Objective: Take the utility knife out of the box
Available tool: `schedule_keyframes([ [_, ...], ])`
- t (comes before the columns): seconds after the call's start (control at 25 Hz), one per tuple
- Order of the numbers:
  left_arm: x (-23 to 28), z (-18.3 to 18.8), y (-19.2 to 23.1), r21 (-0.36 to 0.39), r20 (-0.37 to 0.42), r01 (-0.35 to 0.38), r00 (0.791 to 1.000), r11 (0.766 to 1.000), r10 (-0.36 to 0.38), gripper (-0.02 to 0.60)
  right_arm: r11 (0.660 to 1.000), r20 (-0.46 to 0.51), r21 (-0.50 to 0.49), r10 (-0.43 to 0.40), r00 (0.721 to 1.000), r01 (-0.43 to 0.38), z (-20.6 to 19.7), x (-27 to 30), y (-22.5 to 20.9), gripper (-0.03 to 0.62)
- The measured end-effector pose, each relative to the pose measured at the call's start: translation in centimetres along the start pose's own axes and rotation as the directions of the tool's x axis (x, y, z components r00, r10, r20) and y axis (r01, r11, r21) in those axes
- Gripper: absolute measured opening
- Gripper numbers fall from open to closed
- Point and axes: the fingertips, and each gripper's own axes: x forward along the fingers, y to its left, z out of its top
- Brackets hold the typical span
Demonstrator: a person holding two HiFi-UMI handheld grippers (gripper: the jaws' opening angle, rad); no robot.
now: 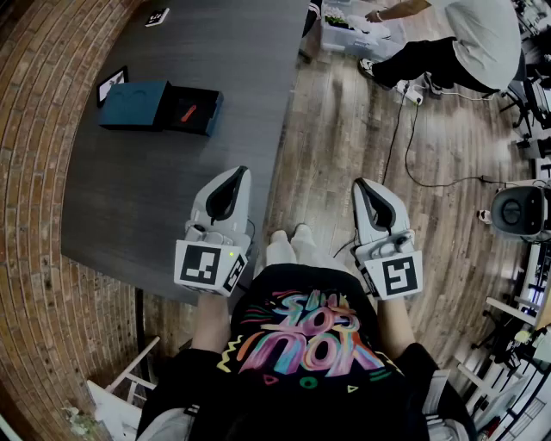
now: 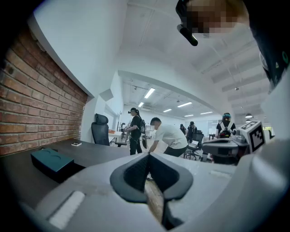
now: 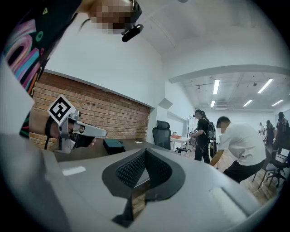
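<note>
A teal box (image 1: 133, 105) lies at the far left of the dark table (image 1: 215, 77), and its black drawer (image 1: 196, 113) is slid out to the right. Inside the drawer lies the small red utility knife (image 1: 188, 112). My left gripper (image 1: 242, 170) is shut and empty over the table's near right edge, well short of the box. My right gripper (image 1: 358, 182) is also shut and empty, held over the wooden floor beside the table. The box (image 2: 52, 161) shows low on the left in the left gripper view. In the right gripper view it (image 3: 113, 145) sits beyond the left gripper (image 3: 103, 132).
A black-framed card (image 1: 112, 83) lies next to the box and a smaller one (image 1: 157, 16) at the table's far end. A brick wall (image 1: 34, 172) runs along the left. A person (image 1: 465, 39) crouches over a plastic bin (image 1: 344, 30) at the back right; a cable (image 1: 405, 146) crosses the floor.
</note>
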Motion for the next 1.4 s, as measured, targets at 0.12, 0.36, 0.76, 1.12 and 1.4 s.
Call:
schedule_keyframes([
  [0.12,0.2,0.0,0.3,0.000,0.001,-0.005,1.000,1.000,0.005,0.000,1.000,-0.002,0.000,-0.010,1.000,0.010,-0.3,0.1,-0.3,-0.003],
  [0.36,0.6,0.3,1.0,0.009,0.010,-0.017,1.000,1.000,0.017,0.001,1.000,0.000,-0.024,-0.005,1.000,0.005,-0.6,0.6,-0.5,-0.002],
  [0.76,2.5,1.9,1.9,0.053,0.043,-0.050,0.998,0.997,0.048,0.000,0.999,0.036,-0.038,0.035,0.999,-0.033,-0.5,2.6,-2.1,-0.002],
  [1.12,3.9,2.5,3.9,0.081,0.031,-0.096,0.995,0.992,0.094,0.000,0.997,0.064,-0.023,0.074,0.995,-0.072,-0.4,5.5,-3.3,-0.002],
  [1.4,5.6,2.1,6.7,0.093,0.005,-0.145,0.989,0.985,0.145,0.000,0.991,0.026,-0.014,0.134,0.991,-0.134,-1.7,9.6,-3.8,-0.002],
])
